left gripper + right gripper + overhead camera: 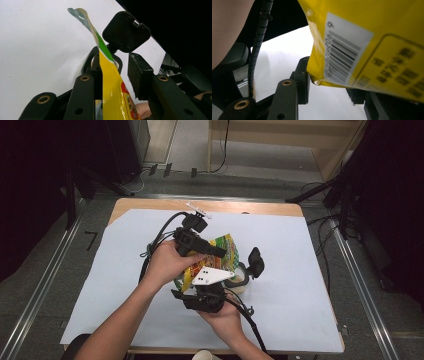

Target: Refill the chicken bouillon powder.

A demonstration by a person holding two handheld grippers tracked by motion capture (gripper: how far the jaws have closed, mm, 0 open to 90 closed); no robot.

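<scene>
A yellow snack bag (227,247) with a green top hangs above the table between both grippers. My left gripper (219,252) reaches in from the left. In the left gripper view the bag (112,95) stands edge-on between the jaws of the left gripper (115,72). It leans on the left pad (96,72), with a gap to the right pad (137,75). My right gripper (194,281) comes up from below. In the right gripper view the bag's barcode side (367,37) sits in the right gripper (329,87), against the left pad (303,80) and covering the other.
A pale sheet (300,270) covers the wooden table (260,209). A black squarish pad on a stem (256,262) (126,31) stands just right of the bag beside a pale ring-shaped object (241,276). Cables trail from both grippers. Dark stands flank the table.
</scene>
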